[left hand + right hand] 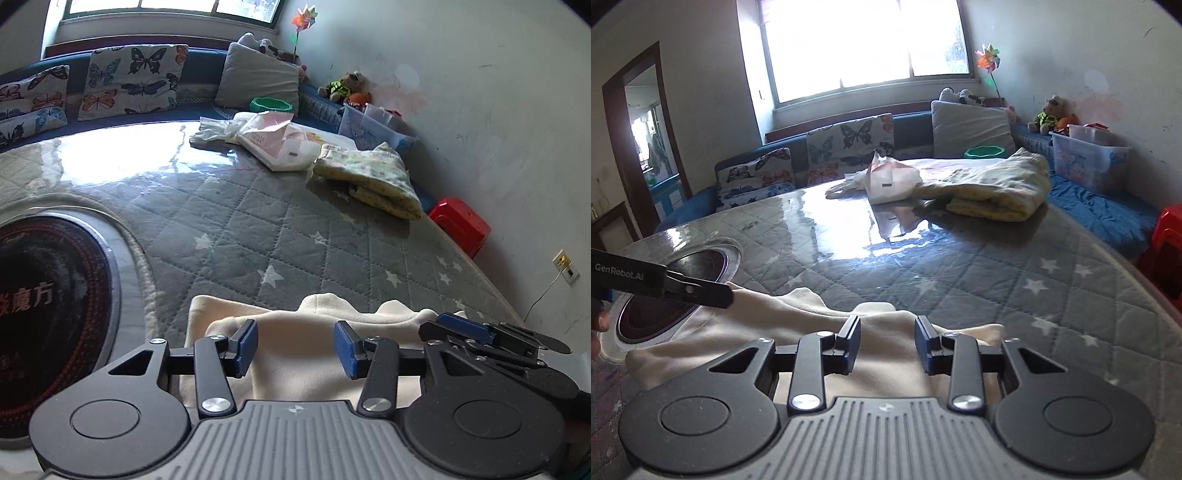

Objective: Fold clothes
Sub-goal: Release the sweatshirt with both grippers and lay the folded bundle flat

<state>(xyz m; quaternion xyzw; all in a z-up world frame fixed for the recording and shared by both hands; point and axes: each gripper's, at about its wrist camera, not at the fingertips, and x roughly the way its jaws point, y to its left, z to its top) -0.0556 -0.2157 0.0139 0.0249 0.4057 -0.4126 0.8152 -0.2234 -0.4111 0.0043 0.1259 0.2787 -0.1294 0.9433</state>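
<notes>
Cream garment (303,354) near edge hidden under the hand-held gripper body; dark round plate (44,317) cut off at left edge; its red lettering unreadable.

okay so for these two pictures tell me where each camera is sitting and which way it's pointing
Left wrist view: sits on the left tool, looks forward and down over the cream garment across the quilted table toward the right wall; shows its own open fingers and the right tool beside it.
Right wrist view: sits on the right tool, faces the window; shows its own fingers, the left tool and a bit of hand.
Both share the garment, the yellow folded blanket and the round cooktop.
</notes>
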